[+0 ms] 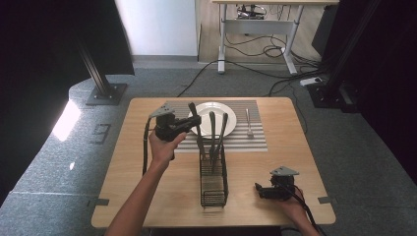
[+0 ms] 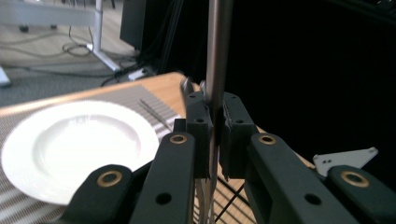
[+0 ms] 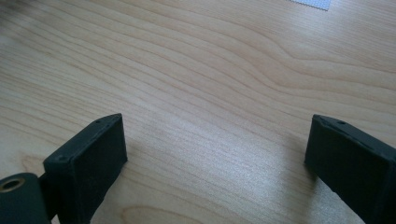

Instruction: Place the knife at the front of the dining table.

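Two utensils stand upright in the black wire caddy at the middle of the wooden surface; a third, a metal-handled utensil, is clamped upright between the left gripper jaws just above the caddy. One white plate and one fork lie on the striped placemat. One right gripper rests wide apart, empty, on the surface.

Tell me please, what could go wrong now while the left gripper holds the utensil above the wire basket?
The left gripper pinches only the thin handle of the utensil, so it could twist or slip out. The other utensils lean in the wire basket close by and could be knocked. The plate lies near, and a dropped piece could hit it.
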`<state>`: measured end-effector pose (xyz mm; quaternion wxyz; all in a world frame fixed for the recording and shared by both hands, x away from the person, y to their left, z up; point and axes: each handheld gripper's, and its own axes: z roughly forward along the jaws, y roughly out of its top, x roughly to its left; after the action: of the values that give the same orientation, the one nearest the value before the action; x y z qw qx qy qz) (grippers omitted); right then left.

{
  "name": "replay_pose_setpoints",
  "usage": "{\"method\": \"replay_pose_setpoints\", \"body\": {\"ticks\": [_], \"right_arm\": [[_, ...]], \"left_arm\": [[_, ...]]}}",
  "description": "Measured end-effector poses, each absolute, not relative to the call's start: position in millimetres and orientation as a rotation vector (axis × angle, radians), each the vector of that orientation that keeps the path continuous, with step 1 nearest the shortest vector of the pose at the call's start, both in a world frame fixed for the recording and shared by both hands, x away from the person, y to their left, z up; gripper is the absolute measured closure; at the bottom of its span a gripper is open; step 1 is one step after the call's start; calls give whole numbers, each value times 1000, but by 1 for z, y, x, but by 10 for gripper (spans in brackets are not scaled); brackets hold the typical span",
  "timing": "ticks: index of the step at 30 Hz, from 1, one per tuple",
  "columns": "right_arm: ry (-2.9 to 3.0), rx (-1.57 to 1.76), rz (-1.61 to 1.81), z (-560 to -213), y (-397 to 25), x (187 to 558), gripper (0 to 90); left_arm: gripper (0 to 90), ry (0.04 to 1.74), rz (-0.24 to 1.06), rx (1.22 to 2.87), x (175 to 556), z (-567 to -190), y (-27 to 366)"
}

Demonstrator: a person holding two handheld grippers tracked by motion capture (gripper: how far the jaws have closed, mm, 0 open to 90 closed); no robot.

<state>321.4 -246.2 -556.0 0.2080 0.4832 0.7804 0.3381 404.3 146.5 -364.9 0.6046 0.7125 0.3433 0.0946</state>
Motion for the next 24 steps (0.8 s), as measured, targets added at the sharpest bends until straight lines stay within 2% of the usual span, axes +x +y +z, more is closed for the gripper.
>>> {"method": "replay_pose_setpoints", "body": {"ticks": [8, 24], "right_arm": [[2174, 1346, 939, -556, -246, 321, 57], [2172, 1350, 939, -556, -246, 322, 56]], "left_arm": [[837, 780, 251, 1606, 392, -341, 168], [837, 794, 286, 1607, 385, -340, 189]]}}
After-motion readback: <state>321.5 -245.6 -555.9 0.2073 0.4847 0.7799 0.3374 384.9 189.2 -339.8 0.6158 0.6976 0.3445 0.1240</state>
